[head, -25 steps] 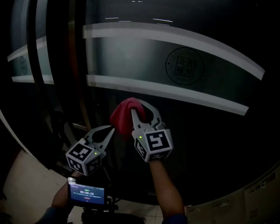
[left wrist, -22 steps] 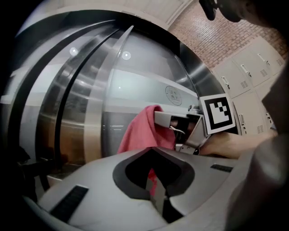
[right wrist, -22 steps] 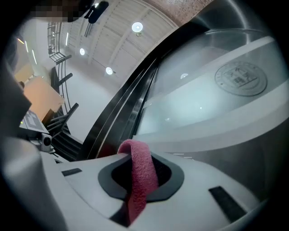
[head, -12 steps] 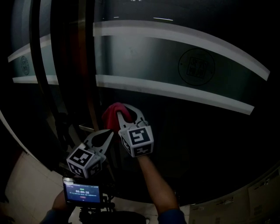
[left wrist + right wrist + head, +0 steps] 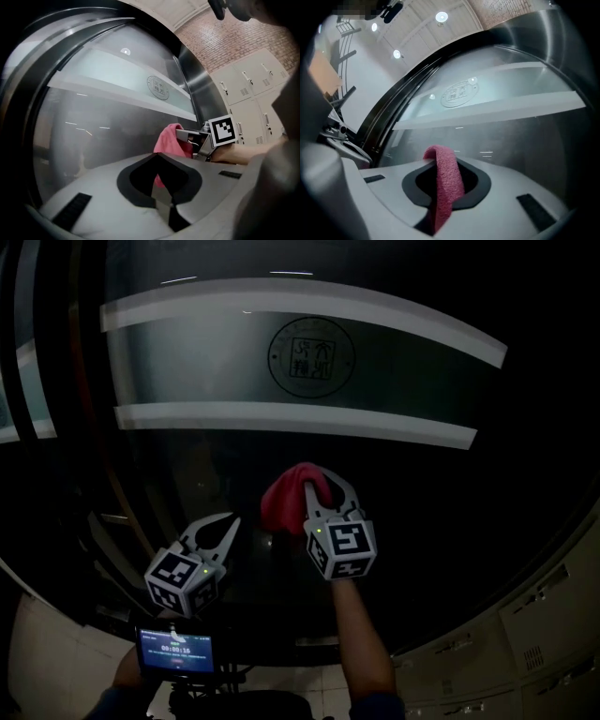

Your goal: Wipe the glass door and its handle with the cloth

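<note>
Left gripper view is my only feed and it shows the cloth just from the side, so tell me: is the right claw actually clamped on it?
Observer: Yes. The right gripper view shows the right claw shut on the pink cloth, which runs up between its jaws and folds over at the tips.
Operator: Where is it working?
Observer: In the head view it's at the dark part of the glass door, below the lower frosted stripe and the round emblem.
Operator: Anything beneath my side?
Observer: A small lit screen, lower in the head view than the left claw.
</note>
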`<move>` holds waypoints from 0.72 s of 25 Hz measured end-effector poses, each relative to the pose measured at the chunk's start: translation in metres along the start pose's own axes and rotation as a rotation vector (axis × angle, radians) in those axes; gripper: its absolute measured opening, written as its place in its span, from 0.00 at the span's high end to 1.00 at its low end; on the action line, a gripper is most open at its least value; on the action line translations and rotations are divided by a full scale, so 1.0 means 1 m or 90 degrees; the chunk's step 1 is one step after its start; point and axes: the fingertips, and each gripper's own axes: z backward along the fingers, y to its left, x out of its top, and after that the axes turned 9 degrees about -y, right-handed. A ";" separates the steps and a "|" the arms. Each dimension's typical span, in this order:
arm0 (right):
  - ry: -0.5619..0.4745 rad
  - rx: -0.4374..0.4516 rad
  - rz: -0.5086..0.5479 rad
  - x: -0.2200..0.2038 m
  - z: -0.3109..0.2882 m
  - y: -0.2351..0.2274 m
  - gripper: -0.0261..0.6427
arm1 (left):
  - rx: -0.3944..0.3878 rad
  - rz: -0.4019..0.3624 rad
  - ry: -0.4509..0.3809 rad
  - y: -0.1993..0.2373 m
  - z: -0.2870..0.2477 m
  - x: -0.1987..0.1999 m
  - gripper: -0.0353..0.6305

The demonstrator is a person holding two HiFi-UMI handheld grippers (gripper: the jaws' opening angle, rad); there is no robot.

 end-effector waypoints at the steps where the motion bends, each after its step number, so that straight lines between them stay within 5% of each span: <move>1: 0.004 -0.017 0.006 0.000 0.013 -0.021 0.92 | -0.006 0.002 -0.001 -0.009 -0.009 -0.002 0.93; 10: 0.030 -0.187 0.029 0.004 0.114 -0.195 0.92 | -0.042 0.009 0.013 -0.076 -0.065 -0.024 0.93; 18: 0.013 -0.239 0.022 0.008 0.140 -0.243 0.92 | -0.038 -0.002 0.018 -0.091 -0.080 -0.025 0.93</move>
